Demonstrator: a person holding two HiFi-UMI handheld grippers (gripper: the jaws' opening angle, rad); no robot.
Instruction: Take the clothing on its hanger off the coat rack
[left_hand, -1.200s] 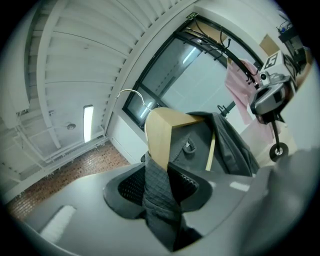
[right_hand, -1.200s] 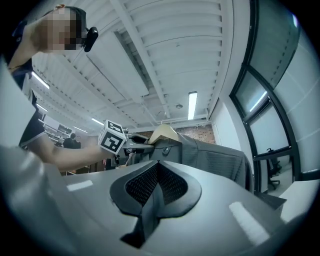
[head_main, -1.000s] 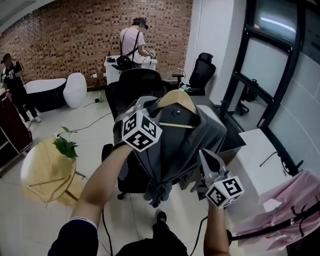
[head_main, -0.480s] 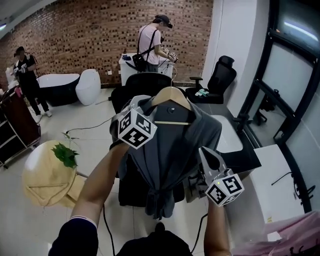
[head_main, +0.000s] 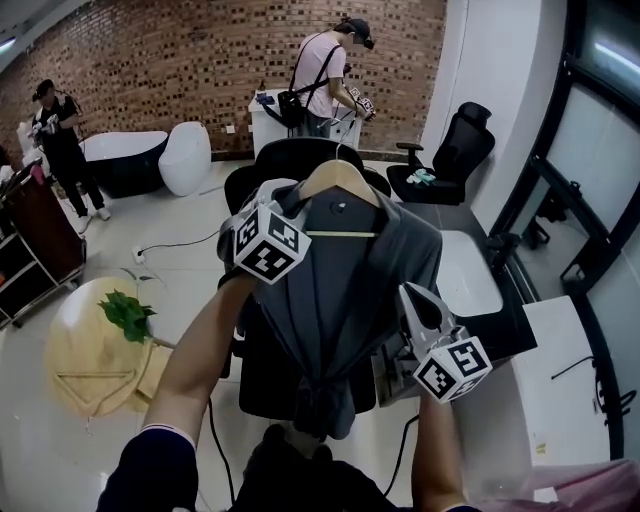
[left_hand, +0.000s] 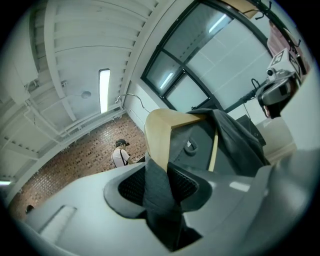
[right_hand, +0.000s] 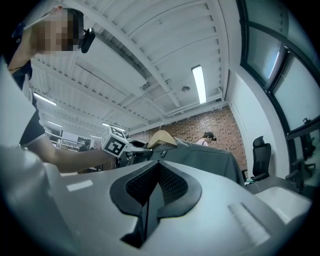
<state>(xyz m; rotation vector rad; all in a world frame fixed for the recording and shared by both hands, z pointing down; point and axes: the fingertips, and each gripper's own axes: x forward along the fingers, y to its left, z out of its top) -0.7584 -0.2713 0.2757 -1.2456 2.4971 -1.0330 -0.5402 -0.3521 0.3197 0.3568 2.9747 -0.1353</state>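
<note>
**Grey robe held clear on its hanger**

The left arm reaches up and forward. The left gripper (left_hand: 159, 175) has its fingers clamped on the grey robe (head_main: 340, 290) where its cloth covers one end of the wooden hanger (head_main: 340, 178). The right gripper (head_main: 408, 298) stands lower beside the robe, fingers closed on nothing. Both arms have kept this pose for the past second, while the pink cloth at lower right has nearly left view. The robe hangs in mid-air before a black chair (head_main: 290, 160), gathered at the waist.
</note>
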